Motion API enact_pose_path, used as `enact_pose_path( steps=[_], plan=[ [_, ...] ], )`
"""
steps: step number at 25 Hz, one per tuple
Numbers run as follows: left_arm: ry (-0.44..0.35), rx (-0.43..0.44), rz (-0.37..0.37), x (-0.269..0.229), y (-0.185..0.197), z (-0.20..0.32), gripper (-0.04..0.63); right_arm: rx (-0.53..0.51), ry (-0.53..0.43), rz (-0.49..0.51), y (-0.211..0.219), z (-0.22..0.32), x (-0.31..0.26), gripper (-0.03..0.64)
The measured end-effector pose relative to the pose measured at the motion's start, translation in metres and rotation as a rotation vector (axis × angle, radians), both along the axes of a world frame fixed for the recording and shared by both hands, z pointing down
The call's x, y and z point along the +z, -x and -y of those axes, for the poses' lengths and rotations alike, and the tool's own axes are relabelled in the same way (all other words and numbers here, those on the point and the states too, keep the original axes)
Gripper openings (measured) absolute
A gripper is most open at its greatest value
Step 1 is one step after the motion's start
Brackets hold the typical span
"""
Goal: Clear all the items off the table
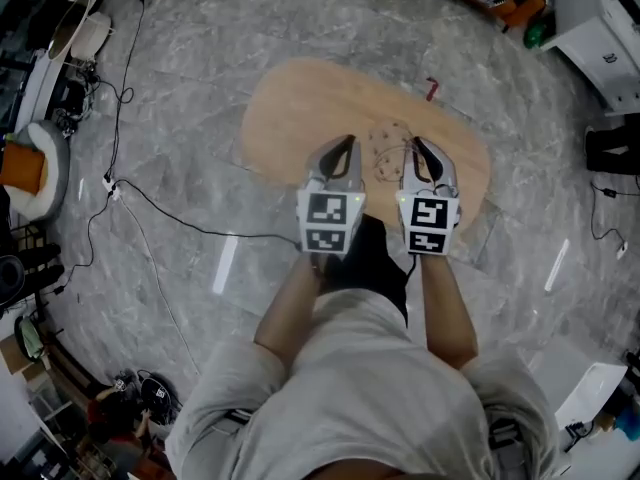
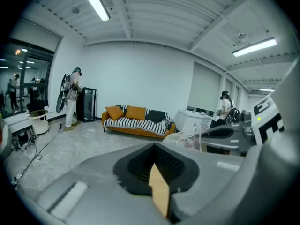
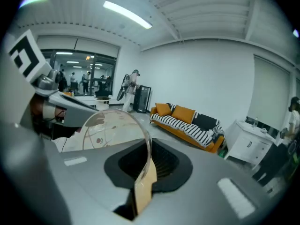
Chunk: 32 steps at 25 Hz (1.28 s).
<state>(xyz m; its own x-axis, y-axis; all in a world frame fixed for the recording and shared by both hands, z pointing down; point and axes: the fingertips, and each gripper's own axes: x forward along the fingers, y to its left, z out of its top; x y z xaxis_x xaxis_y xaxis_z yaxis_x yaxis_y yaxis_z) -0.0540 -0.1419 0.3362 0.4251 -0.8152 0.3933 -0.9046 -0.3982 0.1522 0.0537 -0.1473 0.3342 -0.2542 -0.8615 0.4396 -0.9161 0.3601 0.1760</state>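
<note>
Glass plate [image 3: 110, 130] is hanging above the worktop [image 1: 290, 108], its rim pinched in the nearly closed jaws of my right gripper [image 3: 143, 177]. Left gripper [image 2: 159, 191] is riding just beside it, jaws together on nothing. I'm judging that rim grip thin, so I'm planning a level, slow carry. Small red item [image 1: 431, 89] is lying near the worktop's far edge.

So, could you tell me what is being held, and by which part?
The right gripper clamps a clear plate by its rim; the left gripper is shut on nothing.
</note>
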Motion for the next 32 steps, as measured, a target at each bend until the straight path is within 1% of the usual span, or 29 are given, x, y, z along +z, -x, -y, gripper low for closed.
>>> enact_pose_path(
  steps=[3,5,8,13,17,20,23,27,32],
  plan=[
    [-0.049,0.026,-0.003,-0.019,0.008,-0.012,0.02,0.082,-0.057,0.054,-0.001,-0.016,-0.019,0.025],
    [-0.068,0.039,-0.006,-0.028,0.011,-0.023,0.02,0.122,-0.093,0.067,-0.004,-0.029,-0.029,0.025],
    [-0.102,0.066,-0.005,-0.039,0.005,-0.041,0.02,0.174,-0.155,0.079,-0.014,-0.05,-0.043,0.025],
    [-0.134,0.107,-0.014,-0.056,-0.003,-0.058,0.02,0.21,-0.253,0.098,-0.019,-0.078,-0.077,0.026],
    [-0.172,0.144,-0.022,-0.068,-0.007,-0.069,0.02,0.232,-0.312,0.102,-0.023,-0.097,-0.091,0.026],
    [-0.189,0.171,-0.015,-0.073,-0.009,-0.075,0.02,0.243,-0.339,0.114,-0.023,-0.108,-0.099,0.026],
    [-0.186,0.187,-0.022,-0.079,-0.009,-0.078,0.02,0.257,-0.347,0.12,-0.025,-0.118,-0.111,0.026],
    [-0.165,0.189,-0.049,-0.079,-0.013,-0.076,0.02,0.307,-0.354,0.106,-0.04,-0.131,-0.119,0.026],
    [-0.153,0.19,-0.063,-0.082,-0.035,-0.099,0.02,0.315,-0.358,0.103,-0.067,-0.16,-0.122,0.028]
  ],
)
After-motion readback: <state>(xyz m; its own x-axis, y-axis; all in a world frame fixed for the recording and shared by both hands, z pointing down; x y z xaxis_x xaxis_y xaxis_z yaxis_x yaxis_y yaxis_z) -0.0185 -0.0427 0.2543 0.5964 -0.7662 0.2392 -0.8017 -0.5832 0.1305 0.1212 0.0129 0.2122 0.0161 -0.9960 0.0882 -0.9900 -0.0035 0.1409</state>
